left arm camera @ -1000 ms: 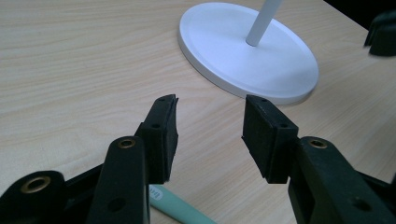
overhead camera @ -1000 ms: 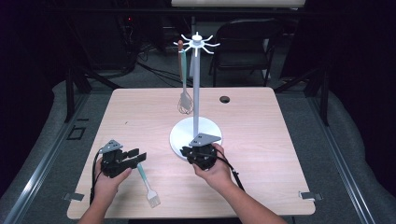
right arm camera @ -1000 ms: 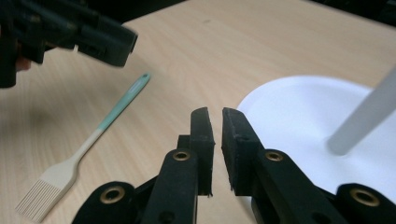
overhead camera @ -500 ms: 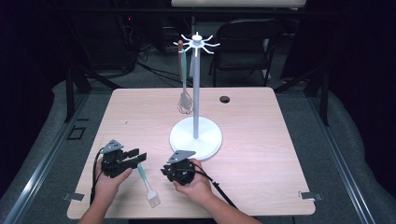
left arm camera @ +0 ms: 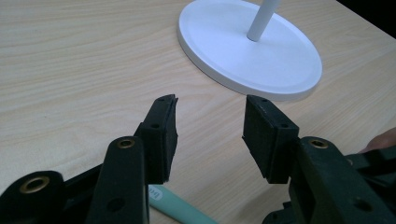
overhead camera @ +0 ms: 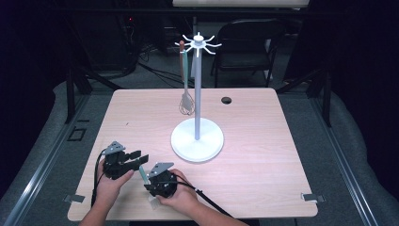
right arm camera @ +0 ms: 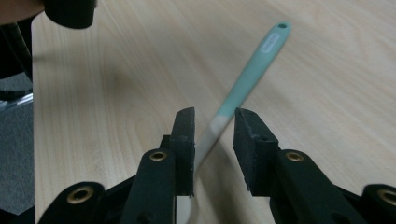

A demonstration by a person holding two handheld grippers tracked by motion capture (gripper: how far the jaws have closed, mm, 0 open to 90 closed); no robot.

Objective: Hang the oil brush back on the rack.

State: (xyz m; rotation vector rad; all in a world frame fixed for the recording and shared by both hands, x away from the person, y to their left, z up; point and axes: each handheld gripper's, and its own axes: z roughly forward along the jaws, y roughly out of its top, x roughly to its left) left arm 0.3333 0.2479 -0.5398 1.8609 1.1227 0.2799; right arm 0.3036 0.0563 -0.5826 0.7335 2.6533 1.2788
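The mint-handled spatula [right arm camera: 247, 81] is lying flat on the wooden table [overhead camera: 263, 141], down at your near-left corner, handle end with the little hang hole pointing away from your right gripper [right arm camera: 214, 126]. In the right gripper view its pale neck runs right between the two black jaws, closer to the left pad and maybe brushing it, but the other pad stands clear of it, so nothing is pinched. Those jaws have just been opening and sit at a medium gap with the spatula between them.

From the high view you've got that right gripper [overhead camera: 157, 181] pointed down over the spatula [overhead camera: 141, 173], with a bit of teal handle poking out toward your left gripper [overhead camera: 136, 160]. The left one sits just beside it, jaws parted fairly wide and holding nothing; in the left gripper view they hang over bare wood with a sliver of the spatula handle [left arm camera: 182, 210] under them.

Further out, the white utensil stand [overhead camera: 197, 139] sits mid-table, its round base near both grippers. A whisk [overhead camera: 186, 101] hangs from one of the hooks at the top.
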